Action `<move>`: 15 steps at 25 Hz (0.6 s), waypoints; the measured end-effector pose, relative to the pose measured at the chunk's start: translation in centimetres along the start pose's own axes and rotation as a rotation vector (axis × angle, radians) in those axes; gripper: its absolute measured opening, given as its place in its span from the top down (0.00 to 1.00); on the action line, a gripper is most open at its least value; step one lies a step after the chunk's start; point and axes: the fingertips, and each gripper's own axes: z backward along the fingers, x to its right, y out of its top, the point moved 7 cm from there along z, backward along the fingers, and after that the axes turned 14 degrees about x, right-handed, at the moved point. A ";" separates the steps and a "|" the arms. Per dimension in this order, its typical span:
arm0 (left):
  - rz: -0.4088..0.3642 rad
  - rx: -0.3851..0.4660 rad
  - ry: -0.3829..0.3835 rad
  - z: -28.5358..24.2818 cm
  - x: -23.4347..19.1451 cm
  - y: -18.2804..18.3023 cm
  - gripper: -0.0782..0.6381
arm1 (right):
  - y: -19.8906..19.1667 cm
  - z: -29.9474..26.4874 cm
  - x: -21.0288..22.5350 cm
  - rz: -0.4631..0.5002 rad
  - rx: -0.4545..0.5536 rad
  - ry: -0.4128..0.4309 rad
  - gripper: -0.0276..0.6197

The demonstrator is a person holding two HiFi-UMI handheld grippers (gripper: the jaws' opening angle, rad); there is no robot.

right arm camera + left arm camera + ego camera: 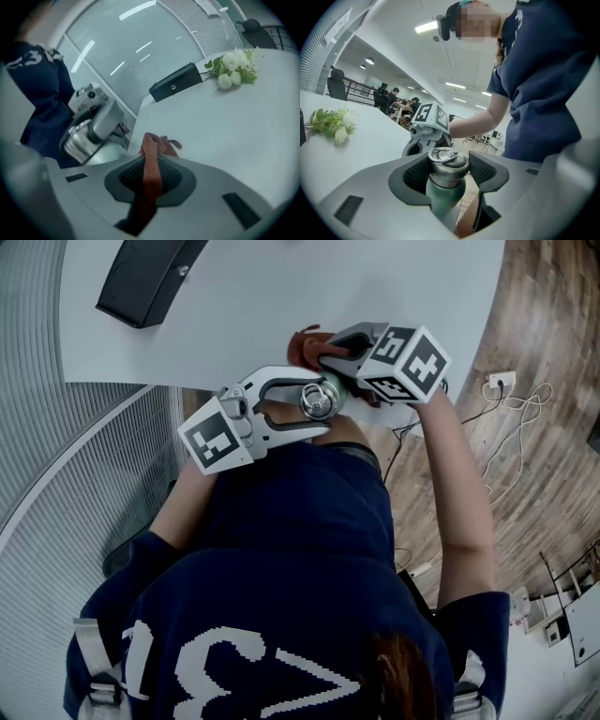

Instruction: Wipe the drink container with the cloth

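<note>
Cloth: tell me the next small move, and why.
Probably bring the right gripper in so the cloth pinched in its jaws presses onto the green body of the bottle. The left gripper clamps the bottle by its neck, and the cloth sits beside it, seemingly not touching yet.

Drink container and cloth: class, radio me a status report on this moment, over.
Left gripper shut on drink container, upright. Right gripper shut on cloth, close beside it; contact unclear. Nothing seen between them.
</note>
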 end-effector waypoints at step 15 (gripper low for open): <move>-0.019 -0.019 -0.043 1.5 1.0 1.4 0.52 | -1.8 6.7 -2.0 -0.066 0.274 -0.437 0.76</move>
